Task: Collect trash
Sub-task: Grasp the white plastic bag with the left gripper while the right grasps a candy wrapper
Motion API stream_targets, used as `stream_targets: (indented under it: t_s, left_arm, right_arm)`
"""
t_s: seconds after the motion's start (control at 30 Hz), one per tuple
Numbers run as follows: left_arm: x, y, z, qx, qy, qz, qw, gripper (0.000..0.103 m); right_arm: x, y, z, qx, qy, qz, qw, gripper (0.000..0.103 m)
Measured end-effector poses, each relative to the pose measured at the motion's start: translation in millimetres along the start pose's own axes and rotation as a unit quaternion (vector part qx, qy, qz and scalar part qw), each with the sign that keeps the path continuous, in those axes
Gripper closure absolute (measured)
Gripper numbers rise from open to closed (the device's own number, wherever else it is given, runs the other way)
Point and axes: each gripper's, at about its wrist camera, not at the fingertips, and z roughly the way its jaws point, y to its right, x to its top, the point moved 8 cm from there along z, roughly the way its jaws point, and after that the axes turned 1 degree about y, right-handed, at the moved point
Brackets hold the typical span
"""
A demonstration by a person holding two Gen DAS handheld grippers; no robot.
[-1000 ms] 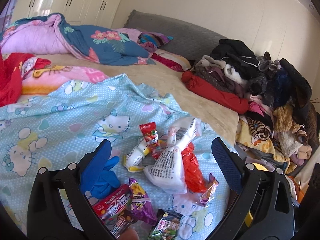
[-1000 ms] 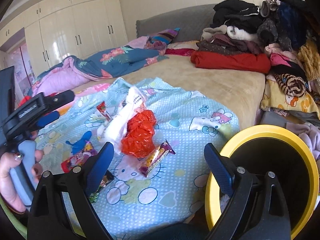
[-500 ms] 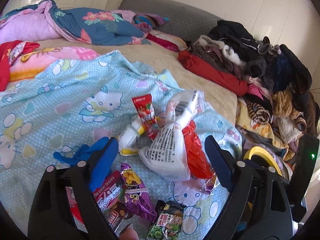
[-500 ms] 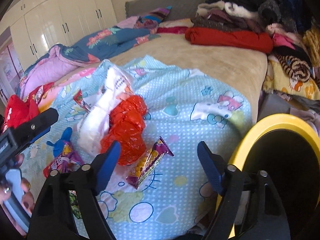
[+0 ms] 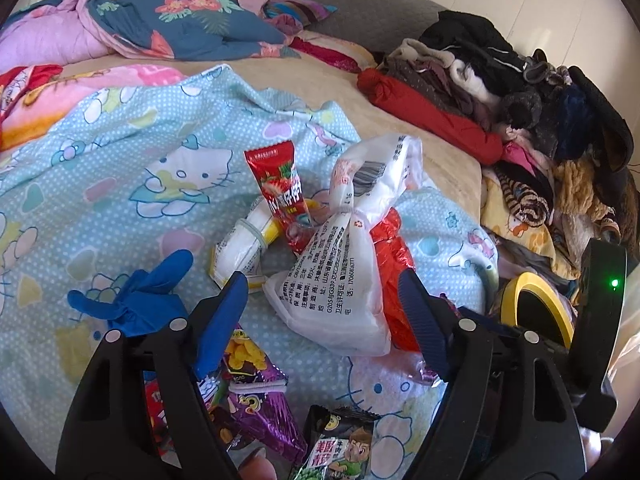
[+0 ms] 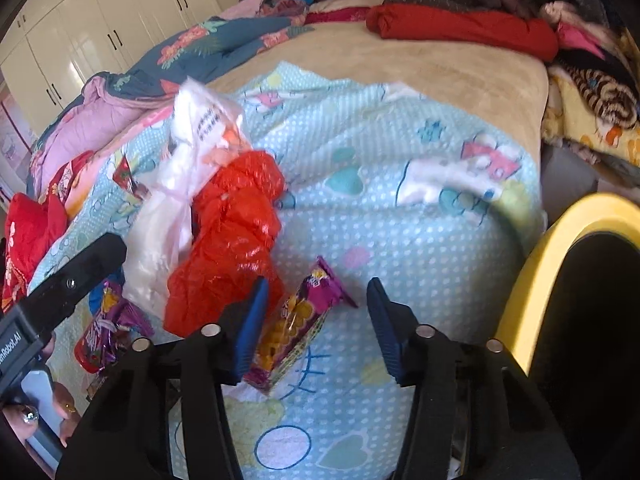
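Observation:
Trash lies on a light-blue Hello Kitty sheet (image 5: 120, 168). My left gripper (image 5: 324, 304) is open, its fingers straddling the near end of a knotted white plastic bag (image 5: 340, 276). A red plastic bag (image 5: 394, 264) lies beside it. A red snack wrapper (image 5: 282, 196), a rolled white packet (image 5: 244, 248), a blue glove (image 5: 132, 300) and purple and green wrappers (image 5: 256, 380) lie around. My right gripper (image 6: 316, 320) is open just over a purple-and-yellow snack wrapper (image 6: 300, 324), next to the red bag (image 6: 232, 236).
A yellow-rimmed black bin (image 6: 560, 292) stands at the bed's right edge, also in the left wrist view (image 5: 540, 304). Piled clothes (image 5: 520, 112) cover the right side of the bed. Quilts (image 5: 160, 24) lie at the back. White wardrobes (image 6: 80, 40) stand behind.
Both grippers have moved forward and down toward the trash. The left now reaches the white bag; the right now hovers at the purple-and-yellow wrapper. Both stay open.

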Motion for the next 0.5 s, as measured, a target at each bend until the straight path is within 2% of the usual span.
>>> stream_targets:
  t_s: [0.07, 0.2, 0.27, 0.5]
  left_arm:
    - [-2, 0, 4, 0.002, -0.006, 0.001, 1.0000, 0.035]
    - [-6, 1, 12, 0.002, -0.018, 0.004, 0.9998, 0.037]
    - [-7, 2, 16, 0.001, -0.022, 0.005, 0.9997, 0.037]
    - [-13, 1, 22, -0.004, -0.033, -0.004, 0.9994, 0.049]
  right_arm:
    - [-2, -1, 0, 0.000, 0.005, -0.004, 1.000, 0.060]
    - [-5, -5, -2, 0.012, 0.008, -0.008, 1.000, 0.073]
    - [-7, -5, -4, 0.018, 0.010, -0.004, 1.000, 0.076]
    - [-14, 0, -16, 0.025, 0.033, 0.013, 0.999, 0.078]
